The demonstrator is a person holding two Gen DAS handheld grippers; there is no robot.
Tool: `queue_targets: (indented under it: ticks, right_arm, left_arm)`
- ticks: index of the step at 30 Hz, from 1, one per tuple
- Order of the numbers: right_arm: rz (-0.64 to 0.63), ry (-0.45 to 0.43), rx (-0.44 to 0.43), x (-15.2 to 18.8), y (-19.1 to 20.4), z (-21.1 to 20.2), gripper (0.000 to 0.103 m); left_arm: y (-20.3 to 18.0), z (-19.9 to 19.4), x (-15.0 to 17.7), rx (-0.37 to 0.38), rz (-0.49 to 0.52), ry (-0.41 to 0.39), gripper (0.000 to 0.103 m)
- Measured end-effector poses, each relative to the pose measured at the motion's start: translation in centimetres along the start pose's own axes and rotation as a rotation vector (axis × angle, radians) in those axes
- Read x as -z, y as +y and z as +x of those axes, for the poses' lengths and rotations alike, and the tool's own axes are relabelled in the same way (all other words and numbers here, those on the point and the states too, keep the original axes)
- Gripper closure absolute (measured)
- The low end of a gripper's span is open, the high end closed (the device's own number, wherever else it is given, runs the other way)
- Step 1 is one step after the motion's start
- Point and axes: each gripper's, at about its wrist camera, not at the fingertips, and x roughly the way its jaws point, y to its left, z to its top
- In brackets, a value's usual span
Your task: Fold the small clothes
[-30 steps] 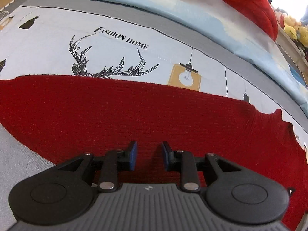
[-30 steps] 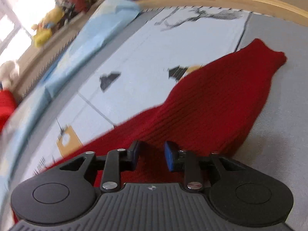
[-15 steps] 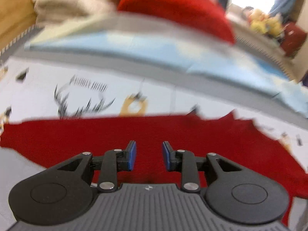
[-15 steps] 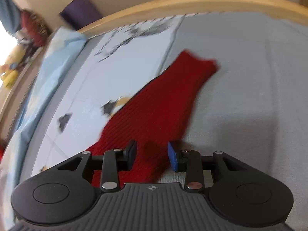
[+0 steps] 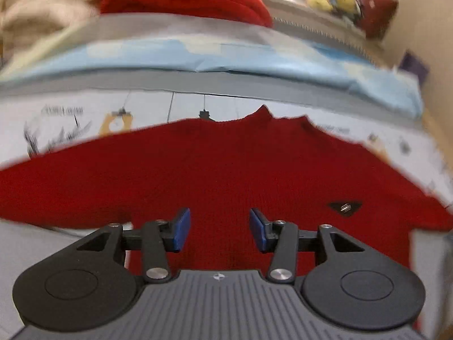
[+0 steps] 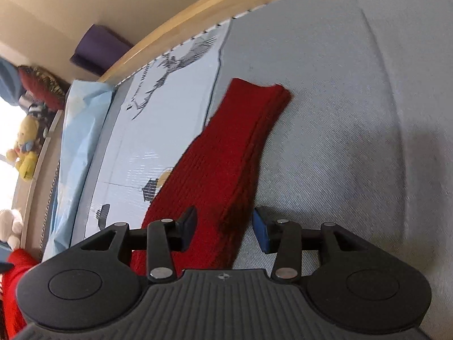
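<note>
Two hand-held grippers are hovering here: the left hand-held gripper [image 5: 219, 228] and the right hand-held gripper [image 6: 223, 228]. One red sweater [image 5: 226, 170] is lying beneath them. One yellow plush toy [image 6: 25, 150] is sitting far left of the right one, one purple cushion [image 6: 99, 48] ahead.

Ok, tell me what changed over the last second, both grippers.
Both grippers opened wider and pulled back from the red sweater: the left gripper now sees its neckline and more of the body, and the right gripper sees the whole sleeve to its cuff. Neither grips anything. The sweater stays flat on the bed sheet.
</note>
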Motion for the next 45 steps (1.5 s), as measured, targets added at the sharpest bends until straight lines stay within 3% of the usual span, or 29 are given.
queue_targets:
  ticks: [2, 7, 12, 14, 18, 22, 26, 28, 30, 32, 34, 38, 42, 45]
  right_arm:
    - [-0.034, -0.015, 0.011, 0.1, 0.3, -0.2, 0.058]
    - [-0.058, -0.053, 0.066, 0.5, 0.7, -0.1, 0.087]
    - [-0.151, -0.158, 0.105, 1.6, 3.3, -1.3, 0.09]
    - [-0.272, -0.237, 0.102, 2.7, 6.2, -2.5, 0.09]
    - [-0.574, -0.385, -0.021, 7.6, 13.8, -6.0, 0.09]
    - [-0.872, -0.431, -0.289, 15.9, 21.1, -10.5, 0.09]
    - [-1.081, -0.303, -0.609, 24.4, 24.5, -15.2, 0.09]
    - [-1.149, -0.109, -0.731, 28.1, 25.3, -16.3, 0.089]
    - [-1.144, 0.113, -0.772, 31.0, 25.5, -16.4, 0.088]
    - [-1.114, 0.378, -0.736, 33.4, 25.5, -15.7, 0.088]
    - [-1.094, 0.502, -0.666, 34.7, 25.3, -15.7, 0.088]
    - [-1.0, 0.515, -0.542, 33.5, 24.6, -16.6, 0.078]
    - [-0.879, 0.456, -0.477, 31.7, 22.2, -15.0, 0.074]
    - [-0.87, 0.449, -0.328, 30.8, 21.3, -12.9, 0.072]
  left_arm:
    - [-1.5, -0.1, 0.3, -0.024, 0.073, -0.04, 0.051]
    - [-2.6, 0.4, 0.7, 0.009, 0.082, -0.043, 0.051]
    - [-1.5, 0.1, 0.7, 0.014, 0.063, -0.031, 0.051]
    - [-0.9, 0.0, 0.5, 0.015, 0.049, -0.026, 0.051]
    - [0.5, -0.4, 0.0, 0.024, 0.012, -0.018, 0.051]
    - [2.1, -0.8, -1.2, 0.017, -0.033, -0.038, 0.051]
    - [4.4, -1.5, -2.9, -0.011, -0.097, -0.072, 0.051]
    - [5.9, -1.9, -3.8, -0.017, -0.14, -0.087, 0.051]
    - [7.4, -2.2, -4.5, -0.023, -0.176, -0.096, 0.051]
    - [8.6, -2.3, -4.9, -0.025, -0.204, -0.096, 0.051]
    - [9.5, -2.3, -5.1, -0.028, -0.224, -0.092, 0.051]
    - [10.5, -1.6, -4.8, -0.007, -0.257, -0.063, 0.051]
    - [10.6, 0.2, -3.8, 0.066, -0.297, 0.002, 0.065]
    - [10.6, 2.4, -2.8, 0.117, -0.344, 0.079, 0.07]
